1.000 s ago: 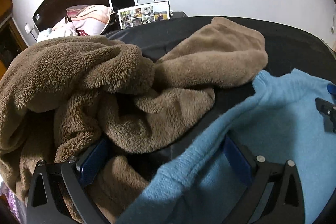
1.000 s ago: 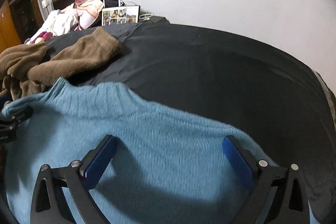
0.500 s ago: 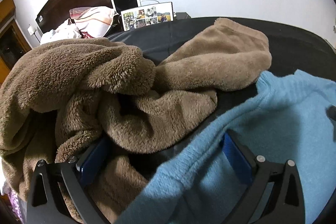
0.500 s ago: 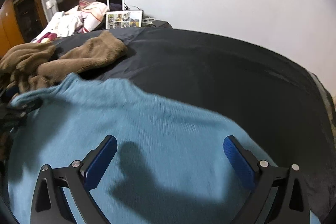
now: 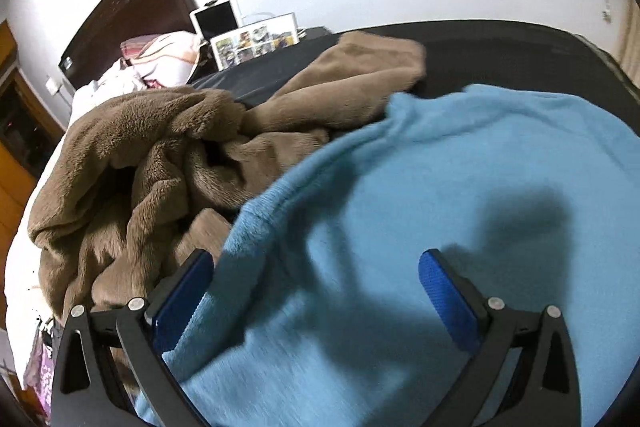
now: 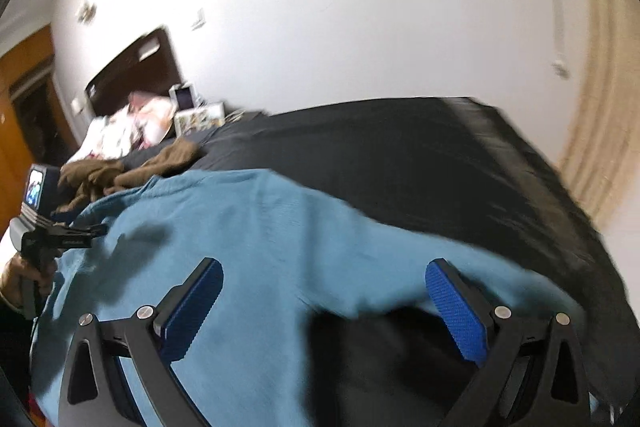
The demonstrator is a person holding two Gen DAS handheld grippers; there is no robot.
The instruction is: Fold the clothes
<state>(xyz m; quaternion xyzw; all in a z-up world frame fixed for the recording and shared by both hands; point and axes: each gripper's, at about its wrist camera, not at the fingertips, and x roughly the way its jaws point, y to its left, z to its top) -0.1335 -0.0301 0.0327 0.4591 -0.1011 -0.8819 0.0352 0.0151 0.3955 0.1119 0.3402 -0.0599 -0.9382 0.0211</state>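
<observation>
A light blue knit sweater (image 5: pixel 460 207) lies spread on the black bed cover (image 5: pixel 500 55); its left edge rests against a heap of brown fleece clothing (image 5: pixel 152 163). My left gripper (image 5: pixel 316 291) hovers open above the sweater's left edge, nothing between its fingers. In the right wrist view the sweater (image 6: pixel 248 227) stretches across the bed, with a sleeve running to the right. My right gripper (image 6: pixel 326 307) is open above it and holds nothing. The left gripper (image 6: pixel 68 237) shows at the far left, held by a hand (image 6: pixel 20 275).
A dark wooden headboard (image 5: pixel 132 7), pillows (image 5: pixel 160 59), a tablet (image 5: pixel 216 21) and a photo frame (image 5: pixel 256 41) stand at the bed's far end. The black cover (image 6: pixel 420 155) lies bare beyond the sweater. A beige curtain (image 6: pixel 600 131) hangs at the right, a wooden door (image 6: pixel 24 99) at the left.
Both grippers have lifted away from the sweater. The left one has shifted right over the blue knit; the right view has risen and tilted up. Both stay open.
</observation>
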